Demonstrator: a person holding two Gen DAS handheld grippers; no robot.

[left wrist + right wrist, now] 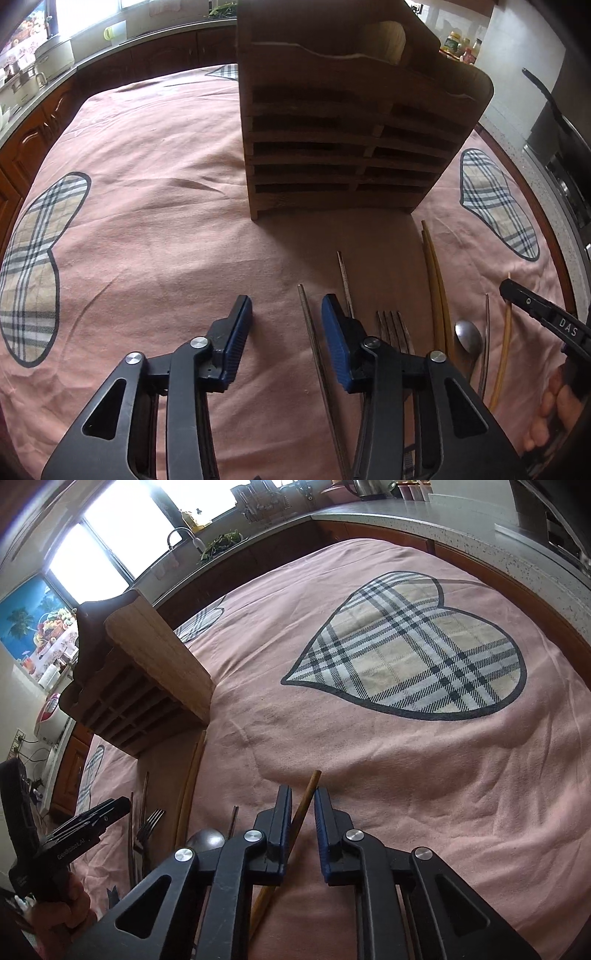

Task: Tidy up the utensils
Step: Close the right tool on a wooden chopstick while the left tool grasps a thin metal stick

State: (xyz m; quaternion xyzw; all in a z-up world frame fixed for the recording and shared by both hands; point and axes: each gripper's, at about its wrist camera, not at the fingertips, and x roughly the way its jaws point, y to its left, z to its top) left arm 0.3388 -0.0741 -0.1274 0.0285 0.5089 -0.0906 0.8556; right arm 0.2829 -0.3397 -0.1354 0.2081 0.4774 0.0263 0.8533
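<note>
Left gripper: jaws apart, metal chopstick between, untouched. Right gripper: jaws narrowed around wooden chopstick, small gap visible. Fork, spoon alongside on pink cloth; wooden rack beyond.

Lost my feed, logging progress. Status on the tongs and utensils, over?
Left tongs open, straddling a metal chopstick. Right tongs open around a wooden chopstick, not clamped. Nothing between them and the wooden rack.
</note>
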